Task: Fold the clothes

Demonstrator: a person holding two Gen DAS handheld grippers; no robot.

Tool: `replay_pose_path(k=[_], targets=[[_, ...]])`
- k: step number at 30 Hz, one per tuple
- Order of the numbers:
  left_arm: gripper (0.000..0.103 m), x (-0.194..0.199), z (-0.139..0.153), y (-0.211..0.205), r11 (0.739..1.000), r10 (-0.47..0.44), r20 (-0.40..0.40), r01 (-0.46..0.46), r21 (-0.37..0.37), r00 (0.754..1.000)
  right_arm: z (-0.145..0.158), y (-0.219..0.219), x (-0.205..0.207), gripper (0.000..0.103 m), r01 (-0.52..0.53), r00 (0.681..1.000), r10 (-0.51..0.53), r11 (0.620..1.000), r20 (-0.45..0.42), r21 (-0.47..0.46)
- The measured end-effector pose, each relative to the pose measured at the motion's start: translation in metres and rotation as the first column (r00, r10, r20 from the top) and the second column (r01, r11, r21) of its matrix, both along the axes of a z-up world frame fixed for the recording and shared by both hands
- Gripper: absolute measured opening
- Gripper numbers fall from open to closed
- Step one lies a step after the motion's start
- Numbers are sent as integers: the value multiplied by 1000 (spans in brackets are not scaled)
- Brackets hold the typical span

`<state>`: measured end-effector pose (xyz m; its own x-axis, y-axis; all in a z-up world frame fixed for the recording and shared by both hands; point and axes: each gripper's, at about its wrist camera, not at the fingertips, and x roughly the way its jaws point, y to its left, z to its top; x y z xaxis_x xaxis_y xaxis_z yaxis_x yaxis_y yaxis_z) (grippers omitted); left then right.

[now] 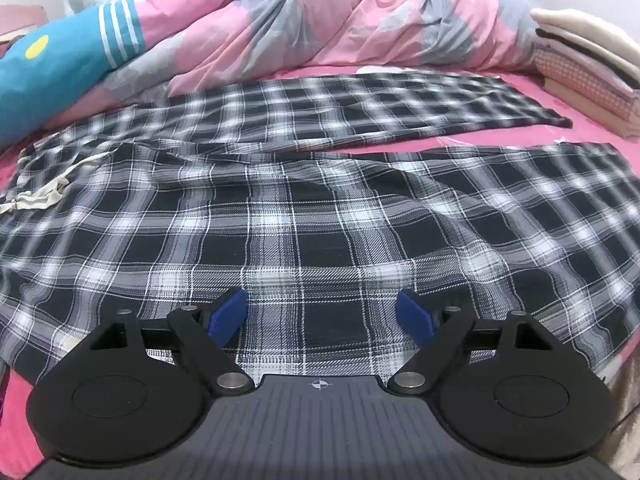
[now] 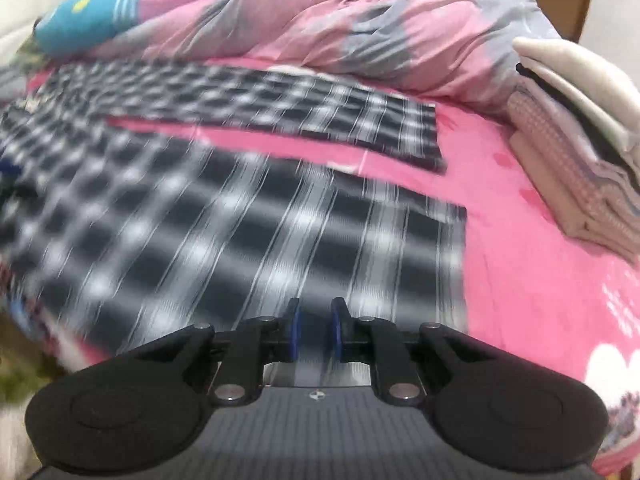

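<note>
- My left gripper (image 1: 321, 312) hangs just above the plaid trousers (image 1: 320, 208), its jaws spread wide, with nothing held between the blue pads (image 1: 228, 314)
- The trousers lie flat on the pink bed sheet (image 1: 592, 132), waistband and drawstring (image 1: 38, 196) ahead and to the left of those jaws, both legs running off to the right
- My right gripper (image 2: 315, 330) is over the nearer trouser leg, close to its hem; its jaws stand nearly together, a narrow gap left between the pads, and no cloth pinched there
- This view is blurred
- Beyond both pairs of jaws a pink and grey quilt (image 1: 340, 20) is heaped; a stack of folded laundry (image 2: 580, 140) sits far right
</note>
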<state>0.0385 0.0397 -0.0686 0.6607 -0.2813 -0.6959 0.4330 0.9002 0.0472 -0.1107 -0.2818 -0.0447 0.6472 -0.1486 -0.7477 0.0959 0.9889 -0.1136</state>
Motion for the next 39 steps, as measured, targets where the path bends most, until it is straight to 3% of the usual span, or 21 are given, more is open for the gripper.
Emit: replay_pose_path(k=[3, 5, 7, 10, 14, 17, 21, 23, 27, 29, 32, 35, 37, 39], targets=[[83, 0, 0, 0, 1000, -1, -1, 1, -4, 1000, -16, -13, -11, 17, 36, 998, -38, 999, -59, -34], [83, 1, 0, 0, 1000, -7, -3, 7, -3, 1000, -10, -30, -31, 17, 101, 994, -100, 995, -53, 15], [83, 0, 0, 1, 1000, -16, -4, 16, -1, 1000, -3, -41, -45, 17, 190, 979, -191, 982, -75, -21], [83, 0, 1, 2, 1000, -20, -3, 20, 8, 1000, 3, -50, -46, 18, 244, 967, -245, 969, -68, -19], [83, -2, 2, 2, 1000, -13, -2, 13, 17, 1000, 4, -34, -8, 18, 142, 990, -143, 989, 22, 42], [84, -3, 2, 4, 1000, -6, 2, 5, 27, 1000, -13, -41, 18, 17, 115, 993, -115, 993, 3, 34], [85, -3, 3, 8, 999, -3, 3, 3, 40, 1000, -15, -88, 2, 18, 296, 955, -297, 953, 10, 66], [85, -2, 3, 9, 999, -4, -1, 4, 44, 1000, -5, -89, 1, 18, 351, 936, -351, 936, 35, 3], [86, -2, 4, 6, 998, -3, -3, 3, 58, 1000, 1, -71, 31, 18, 243, 962, -253, 965, 103, 98], [86, -3, 5, 6, 998, -2, 1, 2, 69, 1000, -7, -58, 56, 18, 183, 975, -193, 978, 112, 100], [89, -2, 4, 9, 998, 9, -8, -9, 64, 1000, -23, -64, 80, 18, 187, 976, -196, 978, 96, 89], [89, -1, 3, 13, 998, 27, -25, -26, 49, 999, -26, -89, 72, 18, 313, 940, -325, 942, 104, 123], [90, 1, 3, 16, 999, 38, -36, -37, 36, 999, -19, -97, 53, 20, 426, 896, -432, 902, 106, 72], [90, 2, 5, 18, 999, 49, -45, -48, 24, 998, -11, -96, 29, 20, 455, 880, -460, 888, 119, 68]])
